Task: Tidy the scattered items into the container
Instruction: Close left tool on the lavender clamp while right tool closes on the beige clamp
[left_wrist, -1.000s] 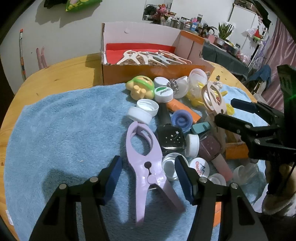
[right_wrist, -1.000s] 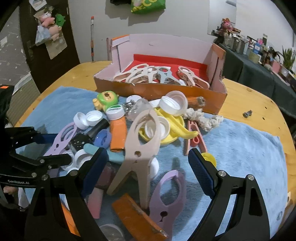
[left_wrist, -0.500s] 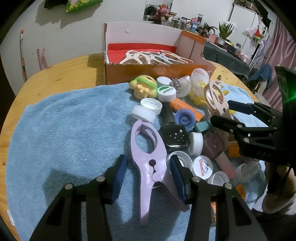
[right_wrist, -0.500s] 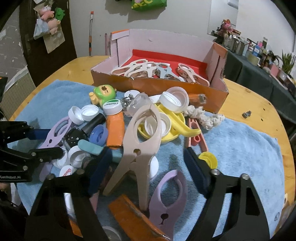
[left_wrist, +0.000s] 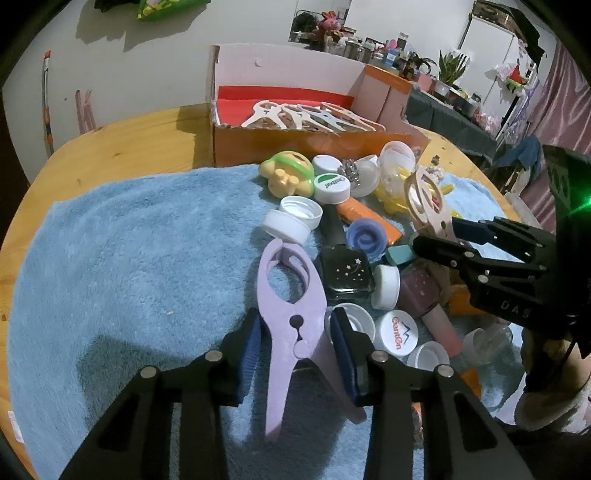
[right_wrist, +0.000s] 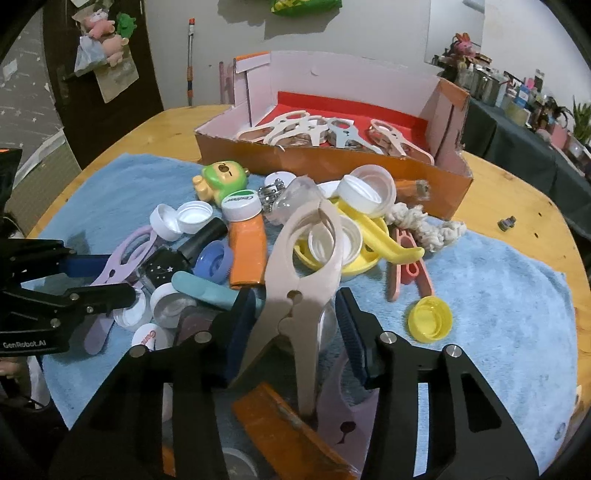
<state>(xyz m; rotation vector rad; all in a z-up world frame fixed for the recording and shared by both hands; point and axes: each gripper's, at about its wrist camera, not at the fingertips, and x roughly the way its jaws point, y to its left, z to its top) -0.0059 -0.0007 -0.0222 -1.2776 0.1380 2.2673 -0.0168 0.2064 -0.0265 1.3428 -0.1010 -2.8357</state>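
Clutter covers the middle of a fluffy blue towel spread over the round wooden worktop: white bottle caps, an orange tube, a yellow plastic scoop and a green-and-yellow bear toy. At the near edge of that heap lies a large lilac plastic clothes peg, flat on the towel with its looped head pointing away and its two long handles running back toward the camera. The left claw straddles it at the hinge; its jaws have just been closing, and both blue pads now sit against the peg's sides, one on each flank, so the claw holds the peg. To the right, a large beige plastic clothes peg stands propped up on the pile, head tilted away over the yellow scoop, its legs splayed downward. The right claw sits around it at the hinge; its jaws too have just been closing, the left pad lies against the peg's side and the right pad looks to touch it as well, gripping the peg. A second lilac peg lies under the beige one's legs, beside an orange flat strip. Beyond the pile, at the towel's far edge, stands the open orange cardboard box with a red lining, with several pale pegs lying inside it, well apart from both claws.
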